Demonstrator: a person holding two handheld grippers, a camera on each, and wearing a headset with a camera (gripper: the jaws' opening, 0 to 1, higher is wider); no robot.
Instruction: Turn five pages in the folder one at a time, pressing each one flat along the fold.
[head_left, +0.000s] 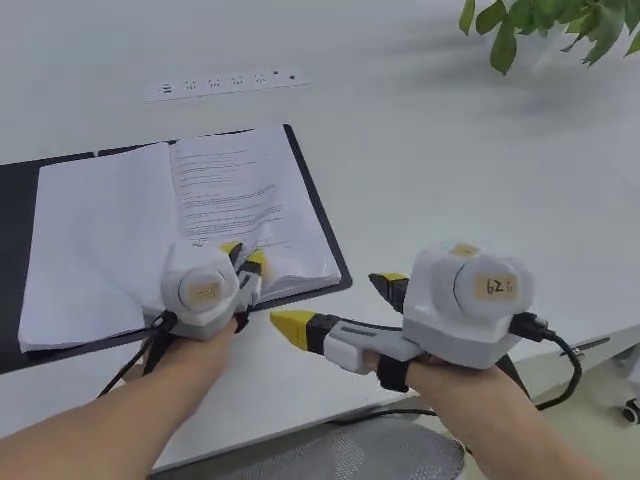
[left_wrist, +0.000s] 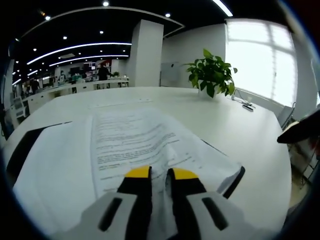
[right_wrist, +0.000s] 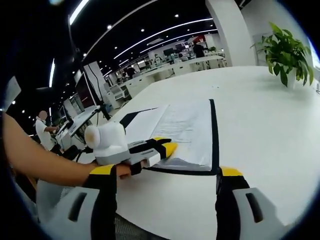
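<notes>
Left gripper (head_left: 247, 262), jaws nearly closed, rests on the open folder's (head_left: 318, 215) right page (head_left: 240, 190) at six o'clock; right gripper (head_left: 340, 305) gapes wide off the four o'clock corner. Left gripper view: jaws on that page, possibly pinching it. Right gripper view: folder at twelve o'clock beyond spread jaws.

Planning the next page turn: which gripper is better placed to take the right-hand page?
Left, likely. The left gripper sits over the lower edge of the right-hand page, jaws nearly together; the right gripper hangs wide open over bare table, beside the folder.
</notes>
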